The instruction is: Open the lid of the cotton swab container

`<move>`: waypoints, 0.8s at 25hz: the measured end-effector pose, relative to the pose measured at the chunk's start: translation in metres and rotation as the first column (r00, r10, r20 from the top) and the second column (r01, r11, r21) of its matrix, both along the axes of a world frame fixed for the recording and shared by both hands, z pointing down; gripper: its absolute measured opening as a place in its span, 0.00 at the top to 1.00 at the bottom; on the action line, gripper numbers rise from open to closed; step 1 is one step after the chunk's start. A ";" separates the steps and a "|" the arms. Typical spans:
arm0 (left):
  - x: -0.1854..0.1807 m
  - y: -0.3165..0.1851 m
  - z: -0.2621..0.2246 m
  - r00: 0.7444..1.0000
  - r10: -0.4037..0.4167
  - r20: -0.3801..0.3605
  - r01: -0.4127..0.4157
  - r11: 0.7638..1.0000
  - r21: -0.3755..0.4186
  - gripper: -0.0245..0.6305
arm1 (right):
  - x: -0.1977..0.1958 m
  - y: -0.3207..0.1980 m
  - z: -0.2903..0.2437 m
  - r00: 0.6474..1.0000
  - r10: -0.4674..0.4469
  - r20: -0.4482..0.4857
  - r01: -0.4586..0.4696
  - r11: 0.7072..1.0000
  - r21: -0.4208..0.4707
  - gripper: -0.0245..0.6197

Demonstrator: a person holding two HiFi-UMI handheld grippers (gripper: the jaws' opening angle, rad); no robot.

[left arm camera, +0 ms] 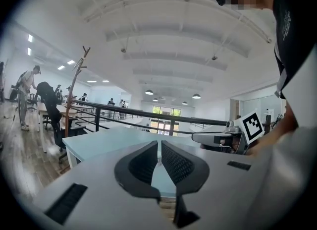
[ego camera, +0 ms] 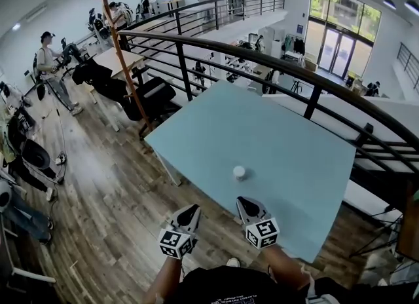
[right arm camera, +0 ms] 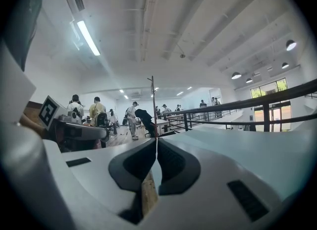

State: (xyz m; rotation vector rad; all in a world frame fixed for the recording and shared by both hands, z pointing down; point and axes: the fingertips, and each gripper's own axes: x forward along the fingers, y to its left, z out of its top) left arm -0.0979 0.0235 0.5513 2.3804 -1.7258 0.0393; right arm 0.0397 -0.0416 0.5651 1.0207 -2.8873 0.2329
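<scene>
The cotton swab container [ego camera: 239, 173] is a small white round tub with its lid on. It stands alone on the light blue table [ego camera: 288, 145], near the front edge. Both grippers hang low in front of that edge, short of the container and not touching it. My left gripper [ego camera: 189, 213] [left arm camera: 159, 144] sits to the container's lower left, jaws drawn together with nothing between them. My right gripper [ego camera: 245, 204] [right arm camera: 156, 142] is just below the container, also shut and empty. Neither gripper view shows the container.
A black metal railing [ego camera: 275, 67] curves round the table's far and right sides. A wooden coat stand [ego camera: 124, 67] rises at the table's left corner. Wooden floor [ego camera: 105, 204] lies to the left, with chairs, desks and people farther off.
</scene>
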 end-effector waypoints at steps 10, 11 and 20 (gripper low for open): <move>-0.011 -0.016 0.008 0.999 -0.039 -0.002 0.038 0.998 -0.044 0.91 | 0.004 -0.021 0.002 1.000 -0.013 -0.013 0.013 1.000 -0.008 0.93; -0.012 -0.021 0.010 1.000 -0.031 -0.002 0.031 0.998 -0.046 0.91 | 0.001 -0.025 0.003 1.000 -0.010 -0.013 0.010 1.000 -0.007 0.93; -0.036 -0.085 0.003 0.999 0.031 0.028 -0.031 1.000 -0.003 0.91 | -0.019 -0.078 -0.010 0.998 0.056 0.012 -0.056 0.997 0.047 0.93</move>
